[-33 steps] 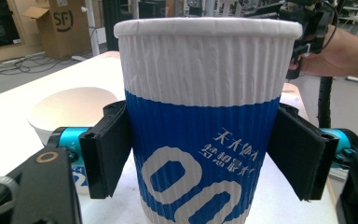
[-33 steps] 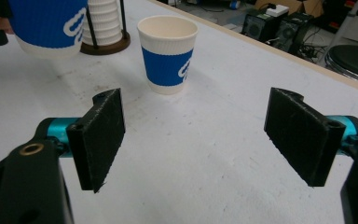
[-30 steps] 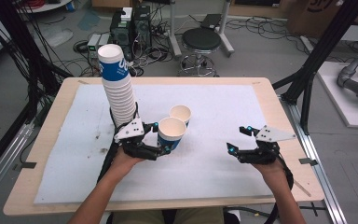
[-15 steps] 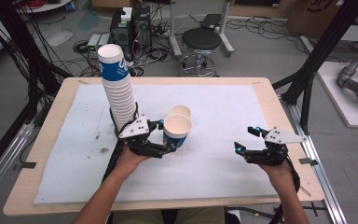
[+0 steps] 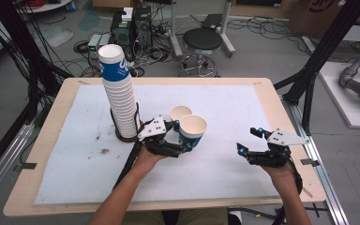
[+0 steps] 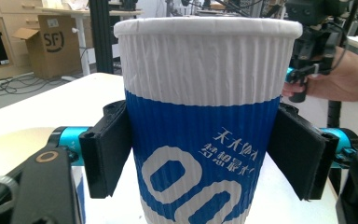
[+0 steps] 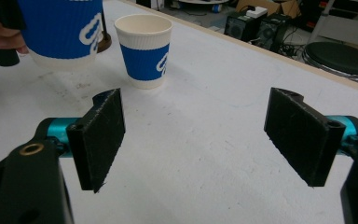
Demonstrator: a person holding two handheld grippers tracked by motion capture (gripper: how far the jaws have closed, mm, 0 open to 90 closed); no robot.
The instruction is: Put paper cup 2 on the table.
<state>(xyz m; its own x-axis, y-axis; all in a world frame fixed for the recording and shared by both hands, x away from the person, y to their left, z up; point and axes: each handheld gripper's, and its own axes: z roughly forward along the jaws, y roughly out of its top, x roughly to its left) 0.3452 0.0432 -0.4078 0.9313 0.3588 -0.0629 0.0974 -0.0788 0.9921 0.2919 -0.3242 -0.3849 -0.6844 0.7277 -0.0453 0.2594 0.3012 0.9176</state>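
My left gripper (image 5: 183, 136) is shut on a blue-and-white paper cup (image 5: 192, 131), held upright above the white mat. In the left gripper view that cup (image 6: 207, 121) stands between both black pads (image 6: 107, 154). A second cup (image 5: 180, 115) of the same kind stands on the mat just behind it, and it appears again as the upright cup (image 7: 144, 49) in the right gripper view. A tall stack of cups (image 5: 120, 96) rises at the mat's left. My right gripper (image 5: 247, 140) is open near the mat's right side, nothing between its pads (image 7: 101, 135).
The white mat (image 5: 75, 164) covers a wooden table (image 5: 42, 140). Beyond the far edge stand a round black stool (image 5: 203, 42), computer boxes (image 5: 131, 23) and floor cables. Black frame posts (image 5: 309, 79) rise at the right.
My left gripper has carried the held cup to the right and a little up, in front of the standing cup. My right gripper has drifted right and toward the near edge.
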